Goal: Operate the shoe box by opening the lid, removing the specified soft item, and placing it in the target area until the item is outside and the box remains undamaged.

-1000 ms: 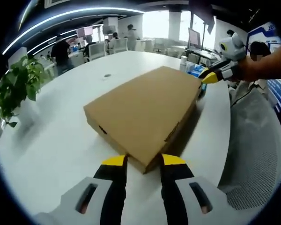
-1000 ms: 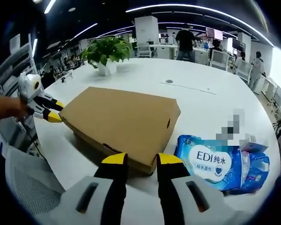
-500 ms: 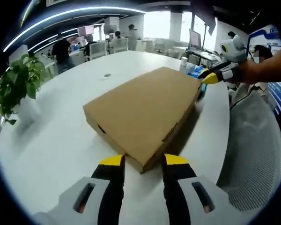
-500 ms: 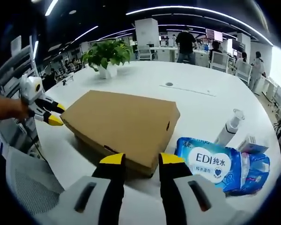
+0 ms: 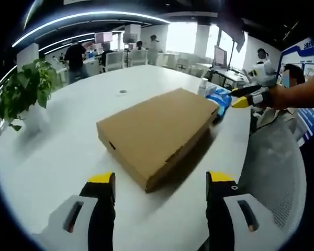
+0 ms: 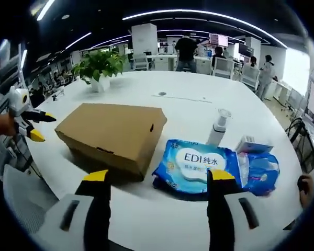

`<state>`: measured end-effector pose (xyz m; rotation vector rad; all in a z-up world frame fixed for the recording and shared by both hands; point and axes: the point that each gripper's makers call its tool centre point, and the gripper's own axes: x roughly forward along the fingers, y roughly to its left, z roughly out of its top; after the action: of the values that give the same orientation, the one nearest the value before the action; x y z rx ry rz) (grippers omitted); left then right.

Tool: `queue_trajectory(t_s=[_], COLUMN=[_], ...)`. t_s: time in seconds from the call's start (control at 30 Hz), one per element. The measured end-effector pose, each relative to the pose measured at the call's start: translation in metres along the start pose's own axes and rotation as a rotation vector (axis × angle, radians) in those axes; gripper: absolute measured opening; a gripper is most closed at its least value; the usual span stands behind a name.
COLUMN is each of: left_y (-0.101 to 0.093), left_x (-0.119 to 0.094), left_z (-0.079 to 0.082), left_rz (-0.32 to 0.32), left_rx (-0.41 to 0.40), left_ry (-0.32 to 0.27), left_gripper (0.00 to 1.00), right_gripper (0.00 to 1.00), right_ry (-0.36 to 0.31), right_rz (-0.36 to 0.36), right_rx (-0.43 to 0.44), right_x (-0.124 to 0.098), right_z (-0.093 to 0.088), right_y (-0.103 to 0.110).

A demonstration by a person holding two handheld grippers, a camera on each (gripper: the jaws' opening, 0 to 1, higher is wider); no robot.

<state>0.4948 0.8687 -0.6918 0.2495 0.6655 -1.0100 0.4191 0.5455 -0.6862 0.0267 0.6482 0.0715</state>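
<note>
A closed brown cardboard shoe box [image 5: 156,130] [image 6: 111,133] lies flat on the round white table [image 5: 52,157], lid down. My left gripper [image 5: 161,184] is open, its yellow-tipped jaws wide apart just short of the box's near corner. My right gripper [image 6: 157,180] is also open, a little back from the box's other end and the blue pack. Across the box, each gripper shows in the other's view: the right gripper [image 5: 246,97] at one end, the left gripper [image 6: 34,127] at the other. Nothing is held.
A blue wet-wipes pack [image 6: 198,166] lies beside the box, with a second blue pack [image 6: 261,170], a small white box [image 6: 252,144] and a pump bottle [image 6: 217,127] behind it. A potted plant [image 6: 98,67] stands farther back. A grey mesh chair [image 5: 275,172] is at the table edge.
Both grippers have opened wide and drawn back from the box's ends; the box has stayed put with its lid down.
</note>
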Motion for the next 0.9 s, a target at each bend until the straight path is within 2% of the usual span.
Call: queue_trajectory(t_s=[0.07, 0.17, 0.23, 0.4, 0.63, 0.77, 0.9], left_y=[0.002, -0.002, -0.007, -0.013, -0.030, -0.049, -0.082], left_x=[0.000, -0.003, -0.005, -0.012, -0.024, -0.029, -0.026], left_z=[0.000, 0.002, 0.004, 0.008, 0.019, 0.022, 0.022], left_rz=[0.027, 0.024, 0.006, 0.009, 0.045, 0.095, 0.095], left_rx=[-0.023, -0.038, -0.040, -0.049, -0.059, -0.077, -0.078], left_ry=[-0.007, -0.012, -0.018, -0.032, -0.061, -0.068, -0.074], left_gripper=[0.90, 0.98, 0.99, 1.00, 1.00, 1.00, 1.00], right_gripper=[0.88, 0.96, 0.96, 0.96, 0.96, 0.96, 0.96], right_ry=[-0.006, -0.030, -0.018, -0.017, -0.035, -0.044, -0.064], right_rz=[-0.036, -0.058, -0.068, -0.084, -0.074, -0.047, -0.031], right_rx=[0.014, 0.034, 0.036, 0.036, 0.006, -0.010, -0.011], right_x=[-0.008, -0.020, -0.029, -0.049, -0.076, -0.090, -0.105], right_z=[-0.002, 0.000, -0.003, -0.010, -0.014, -0.018, -0.020], right_y=[-0.008, -0.011, -0.012, -0.014, -0.027, -0.034, -0.042])
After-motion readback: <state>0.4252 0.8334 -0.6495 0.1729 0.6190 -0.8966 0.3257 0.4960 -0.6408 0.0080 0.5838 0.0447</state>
